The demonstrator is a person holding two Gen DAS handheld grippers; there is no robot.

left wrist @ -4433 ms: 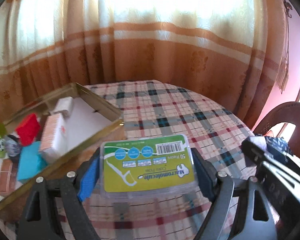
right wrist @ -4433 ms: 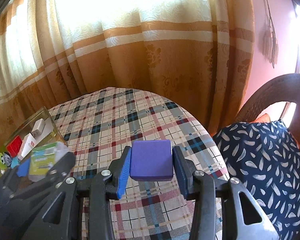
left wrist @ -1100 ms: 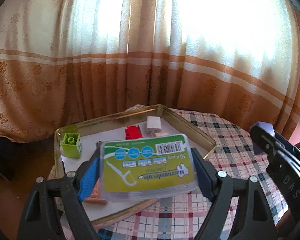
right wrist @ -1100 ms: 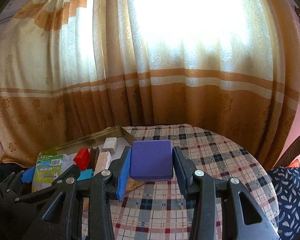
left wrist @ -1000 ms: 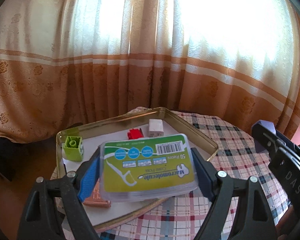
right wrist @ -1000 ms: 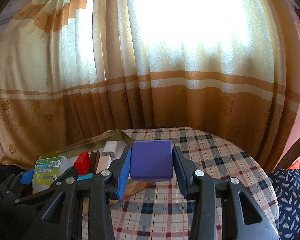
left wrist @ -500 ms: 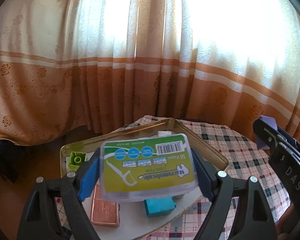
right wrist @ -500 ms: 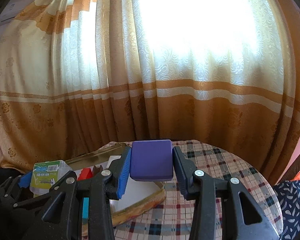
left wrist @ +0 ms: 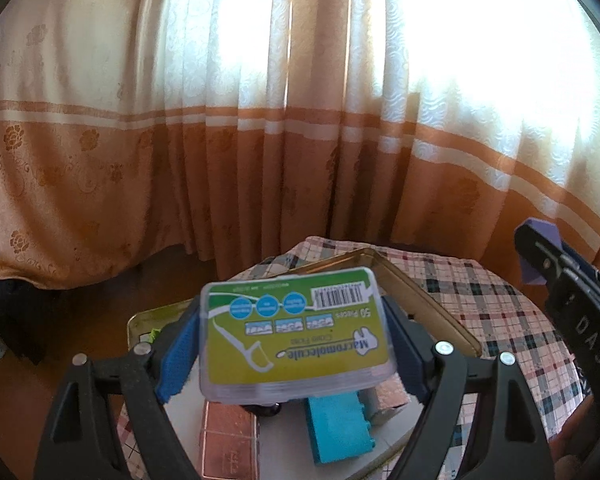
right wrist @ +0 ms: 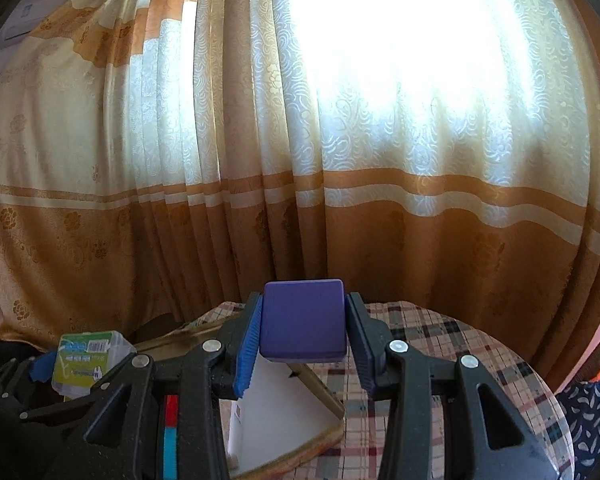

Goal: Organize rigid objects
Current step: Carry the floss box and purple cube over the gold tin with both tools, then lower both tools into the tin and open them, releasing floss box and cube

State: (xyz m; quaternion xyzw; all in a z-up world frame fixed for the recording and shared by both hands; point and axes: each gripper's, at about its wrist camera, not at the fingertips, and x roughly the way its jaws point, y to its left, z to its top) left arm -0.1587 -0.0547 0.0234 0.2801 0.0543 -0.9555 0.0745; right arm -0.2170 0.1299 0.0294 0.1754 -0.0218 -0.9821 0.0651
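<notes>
My left gripper [left wrist: 292, 344] is shut on a clear floss-pick box with a green label [left wrist: 296, 330], held in the air above a gold-rimmed metal tray [left wrist: 428, 300]. The box hides much of the tray. Below it lie a teal block [left wrist: 340, 428] and a copper-coloured tile [left wrist: 228, 436]. My right gripper [right wrist: 303, 340] is shut on a purple block [right wrist: 303, 322], held above the tray [right wrist: 320, 388] near its right corner. The purple block [left wrist: 536, 252] and the right gripper's arm show at the right edge of the left wrist view. The floss box [right wrist: 86, 360] shows low on the left in the right wrist view.
The tray sits on a round table with a plaid cloth [right wrist: 460, 360]. A cream and orange curtain [right wrist: 300, 160] hangs close behind the table. A dark patterned cushion [right wrist: 592, 412] lies at the far right. Floor drops away left of the table [left wrist: 80, 320].
Both grippers have kept their grips and travelled over the tray. The tray has slid lower in both views, the green brick is nearly hidden, and more curtain fills each frame.
</notes>
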